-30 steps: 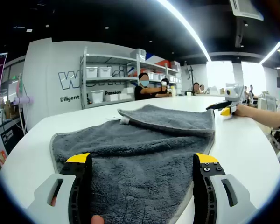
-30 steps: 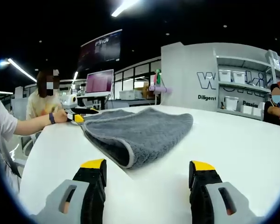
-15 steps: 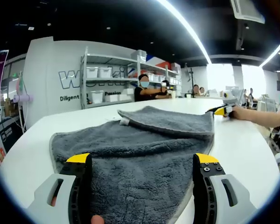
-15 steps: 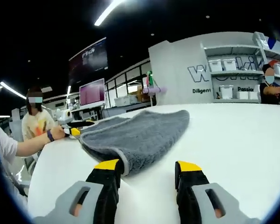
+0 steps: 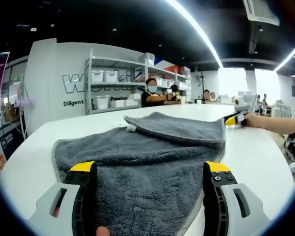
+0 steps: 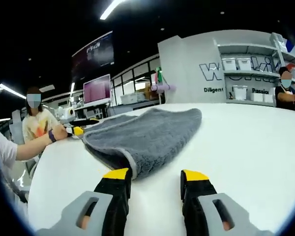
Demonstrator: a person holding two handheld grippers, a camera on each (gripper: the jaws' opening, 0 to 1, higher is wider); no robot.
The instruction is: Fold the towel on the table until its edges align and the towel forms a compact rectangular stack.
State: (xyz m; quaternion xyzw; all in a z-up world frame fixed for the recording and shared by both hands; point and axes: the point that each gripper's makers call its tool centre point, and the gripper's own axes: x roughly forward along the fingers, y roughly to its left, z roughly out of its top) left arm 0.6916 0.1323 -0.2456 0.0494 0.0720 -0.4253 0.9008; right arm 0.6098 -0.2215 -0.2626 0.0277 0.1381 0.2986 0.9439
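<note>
Grey towel (image 5: 152,157) lies flat on the white tabletop (image 5: 255,147), long axis running away from the left gripper (image 5: 150,172) — jaws apart over its near edge; right gripper (image 6: 152,174) half-closed at the folded corner, gripping nothing

A white table (image 5: 34,147) with a rounded edge carries a grey towel (image 5: 142,162), which lies spread near that edge with one corner folded back onto itself.

Towel's (image 5: 142,162) near edge cut off below, perhaps under the tongs (image 5: 150,169).
</note>
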